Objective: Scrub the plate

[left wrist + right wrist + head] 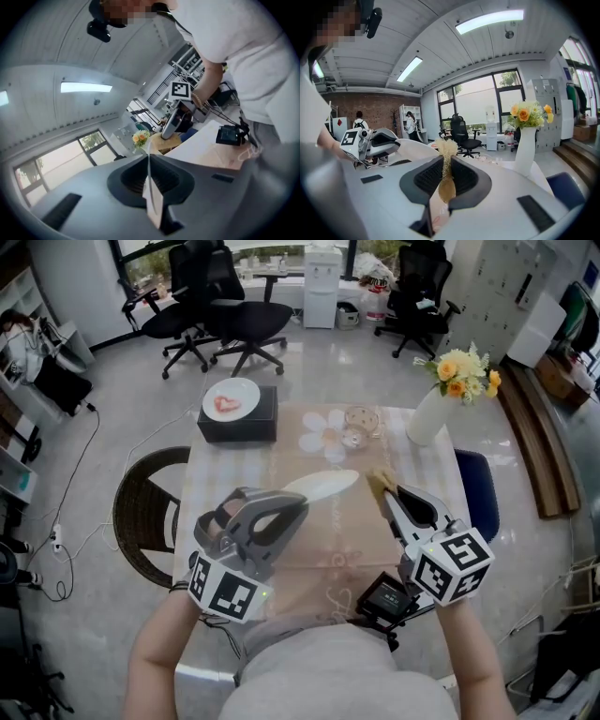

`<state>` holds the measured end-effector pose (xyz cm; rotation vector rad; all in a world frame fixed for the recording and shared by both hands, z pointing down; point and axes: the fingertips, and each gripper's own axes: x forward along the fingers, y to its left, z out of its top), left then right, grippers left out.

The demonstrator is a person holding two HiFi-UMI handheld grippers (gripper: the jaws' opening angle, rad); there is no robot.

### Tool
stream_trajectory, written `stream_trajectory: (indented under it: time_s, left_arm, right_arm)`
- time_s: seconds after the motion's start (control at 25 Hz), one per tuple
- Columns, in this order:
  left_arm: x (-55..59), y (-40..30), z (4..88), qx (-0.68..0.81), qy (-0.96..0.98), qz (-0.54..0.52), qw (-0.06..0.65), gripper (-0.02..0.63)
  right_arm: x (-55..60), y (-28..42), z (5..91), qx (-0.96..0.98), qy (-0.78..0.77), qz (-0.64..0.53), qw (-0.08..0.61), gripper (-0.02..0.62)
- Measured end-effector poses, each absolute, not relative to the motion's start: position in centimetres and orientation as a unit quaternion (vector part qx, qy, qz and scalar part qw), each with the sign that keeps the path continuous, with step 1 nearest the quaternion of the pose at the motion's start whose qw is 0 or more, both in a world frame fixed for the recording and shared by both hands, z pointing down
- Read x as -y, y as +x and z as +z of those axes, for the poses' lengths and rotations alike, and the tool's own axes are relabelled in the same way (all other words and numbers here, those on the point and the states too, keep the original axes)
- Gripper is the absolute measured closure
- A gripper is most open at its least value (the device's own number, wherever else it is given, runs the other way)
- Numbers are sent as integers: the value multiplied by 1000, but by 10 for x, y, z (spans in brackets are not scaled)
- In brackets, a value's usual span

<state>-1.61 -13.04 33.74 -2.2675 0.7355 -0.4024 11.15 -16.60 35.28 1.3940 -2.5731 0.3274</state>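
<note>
In the head view my left gripper (298, 499) is shut on the rim of a white plate (325, 485), held above the table with its face tilted toward the right. The right gripper (386, 491) is shut on a straw-coloured scrubber (379, 480), a short way right of the plate and apart from it. The left gripper view shows the plate (150, 185) edge-on between the jaws, with the right gripper (174, 121) beyond it. In the right gripper view the scrubber (446, 174) sticks up from the shut jaws, and the plate (414, 147) and left gripper (370, 143) are at the left.
A black box (240, 421) at the table's far left carries another white plate (231, 399) with something red on it. Glassware (359, 424) and a white vase of flowers (429, 415) stand at the back right. A small black device (386, 596) lies by the front edge. Chairs flank the table.
</note>
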Motion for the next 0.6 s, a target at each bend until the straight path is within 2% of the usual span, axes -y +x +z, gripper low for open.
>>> stream_trajectory:
  time_s: [0.2, 0.36, 0.6]
  left_arm:
    - [128, -15, 349, -248, -846, -205, 425, 586]
    - [123, -16, 362, -216, -794, -251, 509, 586]
    - [114, -18, 365, -186, -734, -275, 593, 586]
  right_arm:
    - [162, 112, 345, 874, 466, 104, 91, 543]
    - [155, 102, 340, 886, 442, 102, 96, 543]
    - [138, 77, 330, 911, 377, 150, 73, 543]
